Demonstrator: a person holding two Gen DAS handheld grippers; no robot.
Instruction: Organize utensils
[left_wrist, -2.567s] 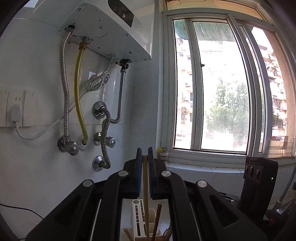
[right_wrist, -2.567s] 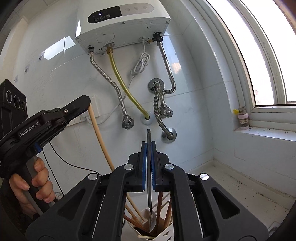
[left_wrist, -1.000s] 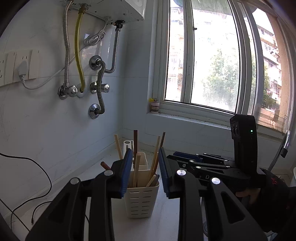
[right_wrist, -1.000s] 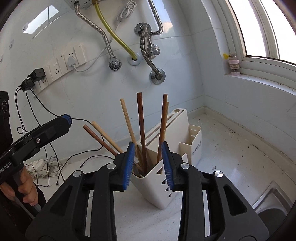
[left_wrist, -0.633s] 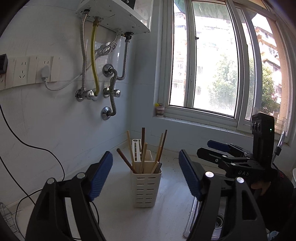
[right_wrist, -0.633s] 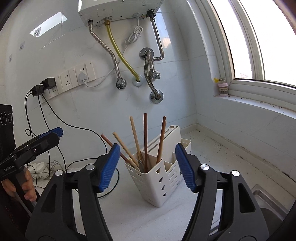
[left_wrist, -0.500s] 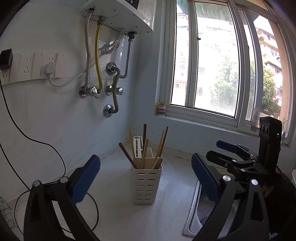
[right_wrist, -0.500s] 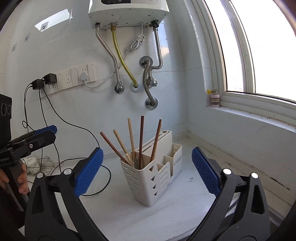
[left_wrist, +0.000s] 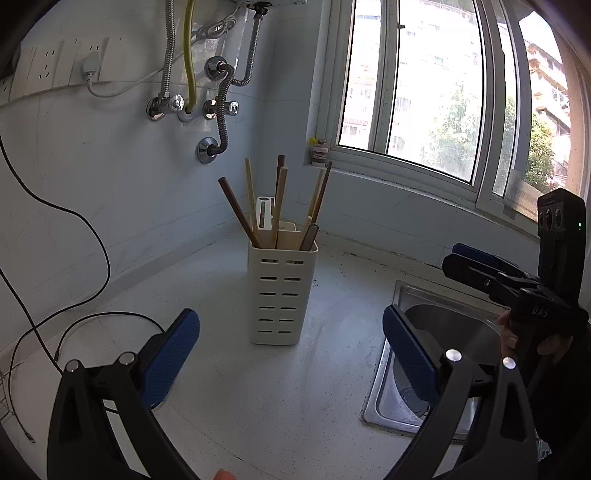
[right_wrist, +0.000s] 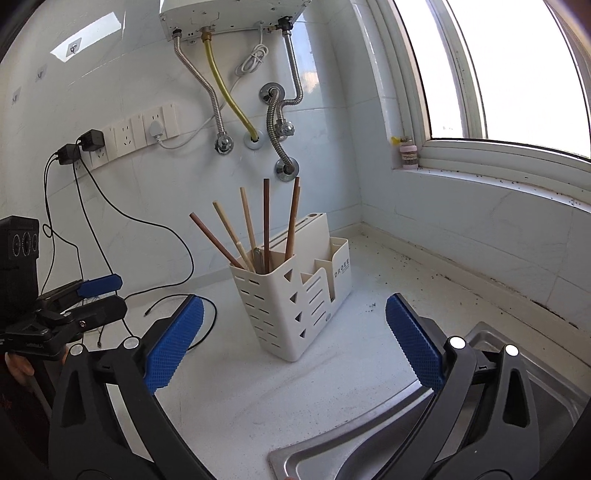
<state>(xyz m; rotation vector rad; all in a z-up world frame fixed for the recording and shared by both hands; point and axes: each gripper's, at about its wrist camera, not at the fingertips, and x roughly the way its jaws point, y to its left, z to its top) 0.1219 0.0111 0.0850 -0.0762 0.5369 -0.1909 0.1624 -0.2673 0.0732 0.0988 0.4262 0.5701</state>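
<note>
A cream slotted utensil holder (left_wrist: 282, 293) stands on the white counter; it also shows in the right wrist view (right_wrist: 295, 302). Several wooden chopsticks (left_wrist: 279, 201) and a metal utensil handle (left_wrist: 309, 237) stand in it. The chopsticks show in the right wrist view too (right_wrist: 266, 221). My left gripper (left_wrist: 290, 345) is wide open and empty, set back from the holder. My right gripper (right_wrist: 293, 336) is wide open and empty, also set back. Each gripper appears in the other's view: the right one (left_wrist: 480, 267) and the left one (right_wrist: 88, 295).
A steel sink (left_wrist: 436, 354) lies right of the holder, also in the right wrist view (right_wrist: 369, 443). Black cables (left_wrist: 74, 280) trail over the counter's left. Pipes and valves (right_wrist: 251, 107) hang on the tiled wall under a water heater. A small bottle (right_wrist: 408, 151) stands on the windowsill.
Both grippers were shut on utensils above the holder, then opened, let them go into it, and pulled back. Both now stand farther from the holder, jaws wide.
</note>
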